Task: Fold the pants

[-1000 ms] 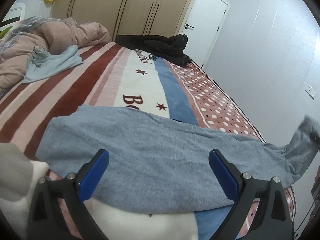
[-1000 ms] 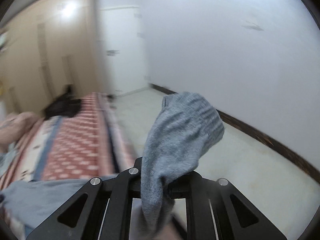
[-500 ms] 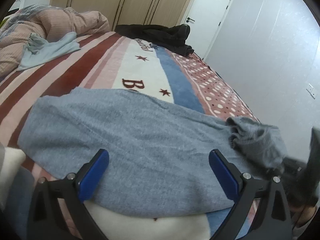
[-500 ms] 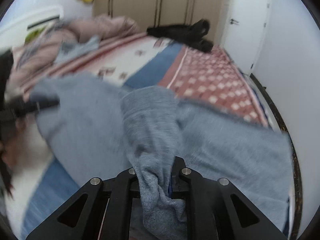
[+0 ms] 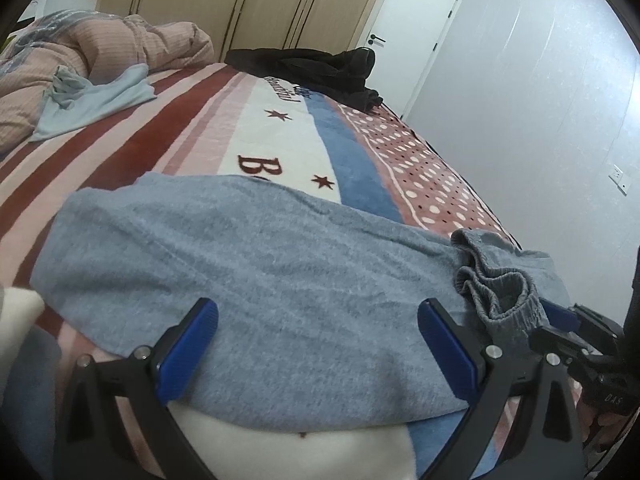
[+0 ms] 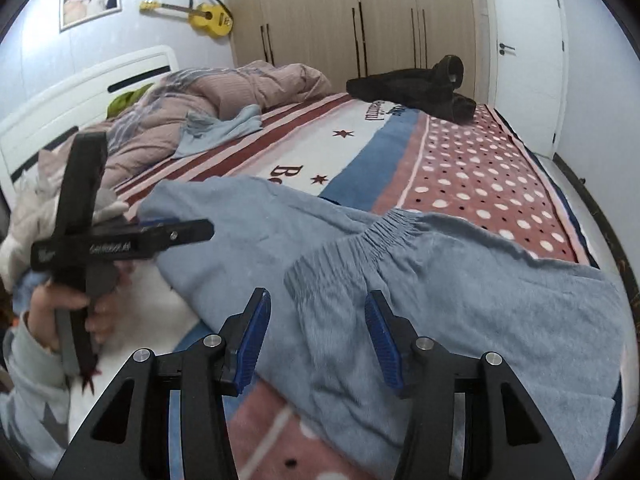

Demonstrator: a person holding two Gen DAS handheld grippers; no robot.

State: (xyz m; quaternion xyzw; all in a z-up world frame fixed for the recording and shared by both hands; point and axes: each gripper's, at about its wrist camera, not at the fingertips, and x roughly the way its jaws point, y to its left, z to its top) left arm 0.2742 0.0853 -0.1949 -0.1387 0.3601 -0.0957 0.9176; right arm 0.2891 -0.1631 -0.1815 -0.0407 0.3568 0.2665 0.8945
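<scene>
In the left wrist view, the grey knit cotton pants (image 5: 256, 264) were seen spread crosswise over the striped and dotted fleece bed blanket (image 5: 280, 136), at its near end, w/ the ribbed elastic cuff (image 5: 496, 288) bunched on top at the right, likely so the leg could be doubled back over the rest. The left gripper (image 5: 318, 336) was held low over the near edge of the fabric, its blue-padded fingers (image 5: 188, 344) spread wide w/ nothing between them; it was probably kept there to pin or catch the near edge for the next fold. At the far right edge the right gripper (image 5: 576, 332) was seen only in part, close beside the cuff. A black crumpled garment (image 5: 312, 68) lay well apart at the far end, and a pale blue cloth (image 5: 92, 100) near a pink ribbed duvet (image 5: 100, 48). In the right wrist view, the same pants were seen w/ the cuff end laid back over the main body, the gathered elastic band just ahead of the fingers. The right gripper (image 6: 318, 338) was seen w/ its blue pads apart at a moderate gap, straddling the folded leg but clamping nothing, which suggested the cuff was let down there to rest. At the left the other tool was seen gripped by the person's hand (image 6: 68, 312), over the pants' far edge. One lengthwise fold was judged made; smoothing and a further fold seemed left.
</scene>
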